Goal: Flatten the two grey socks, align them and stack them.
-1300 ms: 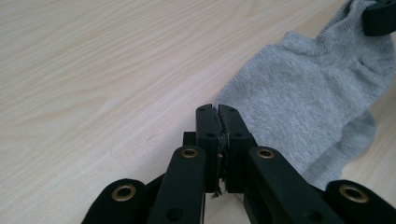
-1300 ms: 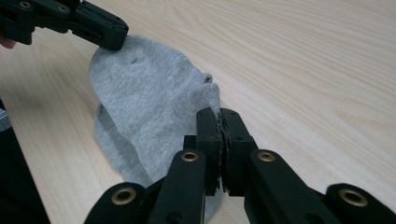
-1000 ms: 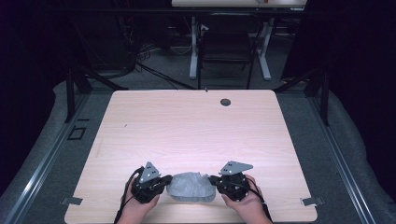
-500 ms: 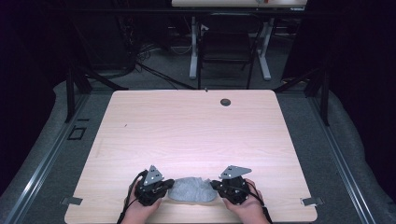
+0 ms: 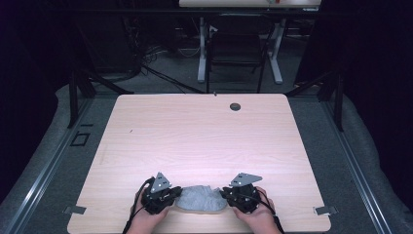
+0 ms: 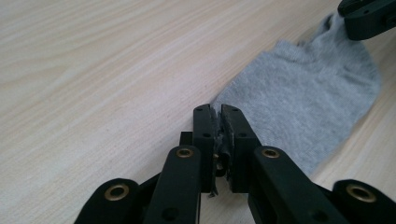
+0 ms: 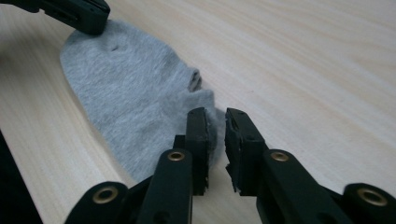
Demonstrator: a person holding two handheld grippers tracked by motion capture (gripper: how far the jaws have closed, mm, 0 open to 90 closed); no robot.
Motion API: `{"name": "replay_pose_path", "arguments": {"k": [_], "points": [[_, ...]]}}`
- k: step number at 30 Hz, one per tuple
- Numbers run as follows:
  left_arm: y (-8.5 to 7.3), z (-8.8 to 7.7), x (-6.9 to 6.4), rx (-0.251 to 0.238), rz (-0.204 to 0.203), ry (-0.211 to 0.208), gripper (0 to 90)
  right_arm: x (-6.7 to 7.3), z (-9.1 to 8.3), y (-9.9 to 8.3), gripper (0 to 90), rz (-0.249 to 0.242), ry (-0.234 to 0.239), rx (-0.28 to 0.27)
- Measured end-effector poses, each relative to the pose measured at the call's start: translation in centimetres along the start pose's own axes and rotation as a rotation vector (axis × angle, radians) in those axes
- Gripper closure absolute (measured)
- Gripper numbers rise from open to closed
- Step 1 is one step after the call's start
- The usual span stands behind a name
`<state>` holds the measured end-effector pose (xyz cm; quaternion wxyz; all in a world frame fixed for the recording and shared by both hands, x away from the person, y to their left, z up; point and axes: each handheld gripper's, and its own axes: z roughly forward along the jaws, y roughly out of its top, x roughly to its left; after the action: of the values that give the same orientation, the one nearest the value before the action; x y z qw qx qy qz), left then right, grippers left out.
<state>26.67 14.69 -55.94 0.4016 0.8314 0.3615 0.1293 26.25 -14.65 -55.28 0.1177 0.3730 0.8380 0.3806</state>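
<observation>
The left gripper [image 6: 218, 122] has its jaws pressed together on the edge of a grey sock [image 6: 303, 107], a sliver of fabric pinched between the pads. The right gripper [image 7: 215, 122] has its jaws a little apart, and the sock's [image 7: 135, 100] other edge lies in the narrow gap between them; whether the pads actually bite the cloth cannot be told.

In the high view, the left gripper [image 5: 171, 194] and the right gripper [image 5: 227, 193] sit at either end of the sock [image 5: 200, 198], each held in a hand [image 5: 146, 220] coming in from the bottom edge. The sock lies flat and slightly rumpled on the wooden table [image 5: 204, 136], close to its near edge and about midway along it.

Far across the tabletop, a small dark round hole [image 5: 235, 106] sits near the back edge. Beyond the table stands a dark chair [image 5: 236, 53].
</observation>
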Motion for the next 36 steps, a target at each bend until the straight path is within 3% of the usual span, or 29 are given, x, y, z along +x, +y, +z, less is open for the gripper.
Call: {"name": "replay_pose_path", "arguments": {"k": [5, 8, 14, 18, 24, 36], "points": [[0.5, -0.8, -0.4, -0.036, 0.001, 0.000, 77.7, 0.4, -0.7, 0.4, 78.5, -0.014, 0.007, -0.050], [0.5, -1.0, -0.6, -0.039, 0.022, 0.015, 75.6, 1.0, -0.7, 0.5, 79.8, -0.035, 0.019, -0.054], [0.3, -0.4, -1.2, -0.006, 0.044, -0.017, 83.3, 1.9, 0.4, 0.3, 83.0, -0.072, 0.033, 0.002], [-0.2, 0.4, -1.2, 0.042, 0.049, -0.013, 86.1, 2.0, 1.2, -0.2, 83.7, -0.069, 0.035, 0.046], [-0.7, 0.9, -0.8, 0.071, 0.039, -0.020, 87.5, 1.7, 1.7, -0.6, 85.2, -0.054, 0.044, 0.077], [-0.8, 1.5, -0.5, 0.059, 0.028, -0.011, 87.6, 1.1, 2.1, -0.4, 86.4, -0.065, 0.038, 0.100]]}}
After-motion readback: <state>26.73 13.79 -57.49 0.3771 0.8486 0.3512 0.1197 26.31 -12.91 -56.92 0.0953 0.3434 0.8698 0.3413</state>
